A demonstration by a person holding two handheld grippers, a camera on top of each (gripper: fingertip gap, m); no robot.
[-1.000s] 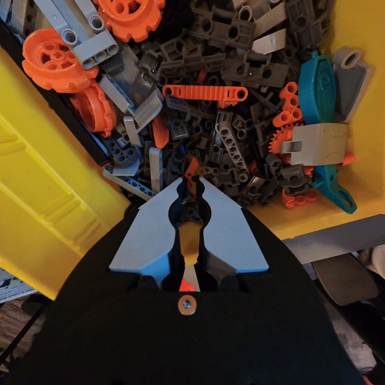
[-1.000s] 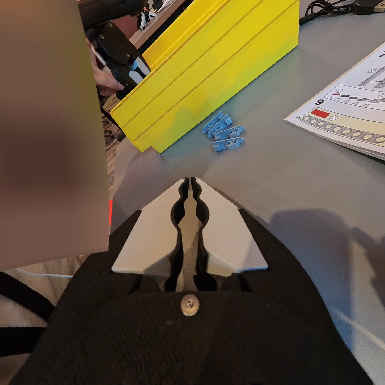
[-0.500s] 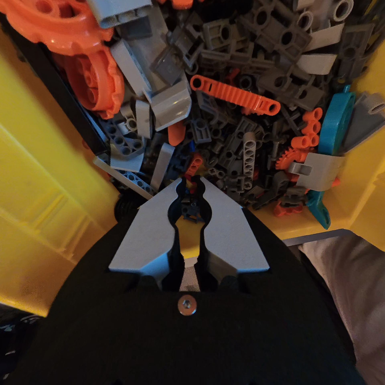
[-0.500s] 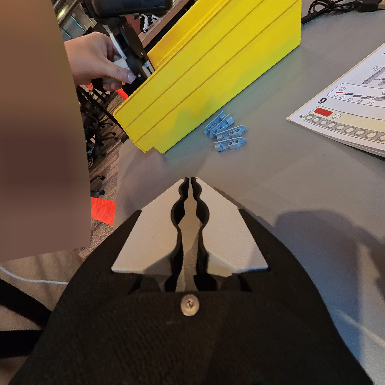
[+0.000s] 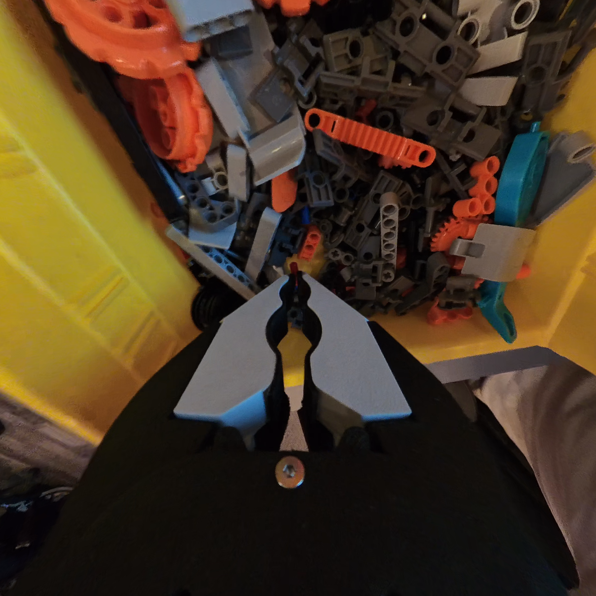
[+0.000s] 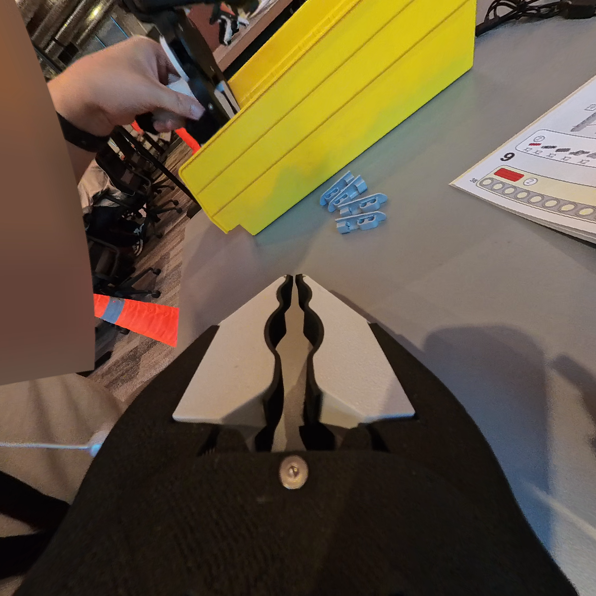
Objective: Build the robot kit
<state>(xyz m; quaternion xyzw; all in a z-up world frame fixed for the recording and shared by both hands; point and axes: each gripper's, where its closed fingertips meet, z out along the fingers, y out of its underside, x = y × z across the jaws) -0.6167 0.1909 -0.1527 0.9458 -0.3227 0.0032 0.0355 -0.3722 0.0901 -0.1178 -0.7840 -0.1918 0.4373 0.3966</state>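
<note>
Left claw clamped on one small red pin over bin. Right claw closed, empty; four blue clips on desk.

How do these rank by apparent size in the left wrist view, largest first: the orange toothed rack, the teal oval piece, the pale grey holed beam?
1. Orange toothed rack, longest.
2. Teal oval piece, seen partly edge-on, so unsure against the rack.
3. Pale grey holed beam, clearly smallest.

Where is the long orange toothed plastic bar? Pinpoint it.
In the left wrist view, the long orange toothed plastic bar lies atop grey pieces in the yellow bin, upper centre, right of the orange wheel.
</note>
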